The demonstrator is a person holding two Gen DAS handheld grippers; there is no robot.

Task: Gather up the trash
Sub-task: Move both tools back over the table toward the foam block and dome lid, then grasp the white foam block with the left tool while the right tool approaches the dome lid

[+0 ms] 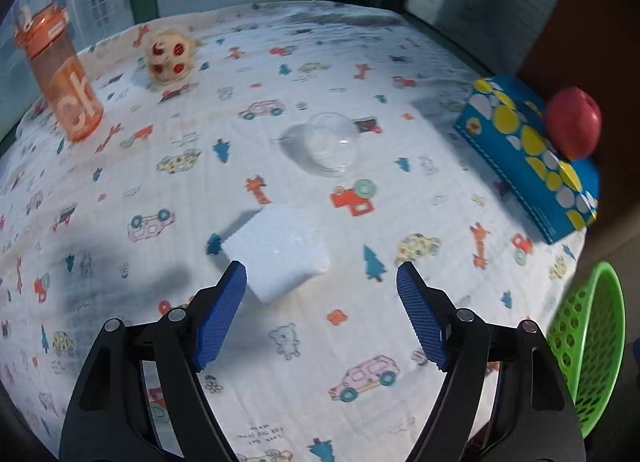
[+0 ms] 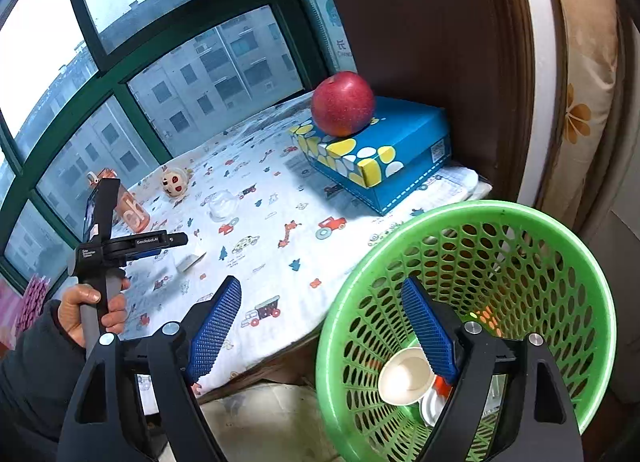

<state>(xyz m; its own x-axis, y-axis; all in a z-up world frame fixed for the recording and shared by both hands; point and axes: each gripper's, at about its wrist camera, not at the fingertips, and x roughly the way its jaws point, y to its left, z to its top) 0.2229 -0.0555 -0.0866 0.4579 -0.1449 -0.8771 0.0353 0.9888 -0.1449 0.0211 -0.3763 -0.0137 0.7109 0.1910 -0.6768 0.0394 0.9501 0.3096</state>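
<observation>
Left gripper: jaws stand wide apart, blue pads bare, nothing between them; it points down at the table over a white foam block, whose near corner lies just ahead of the left pad, with no contact visible. Right gripper: jaws likewise wide apart and empty, held above the near rim of the green basket, which stands off the table's edge on the right. Inside the basket, low down: a white paper cup lying on its side, a small round white piece beside it, and something orange partly hidden by the right pad. Beyond the foam block, mid-table, a clear plastic dome lid rests on the printed cloth, well apart from the block. Further out: an orange bottle upright at the far left near the window, and a small cream toy with red spots beside it. At the right edge sits a blue box with yellow and white dots, a red apple resting on its top. From the right wrist view a hand in a dark sleeve grips the left tool's handle.
</observation>
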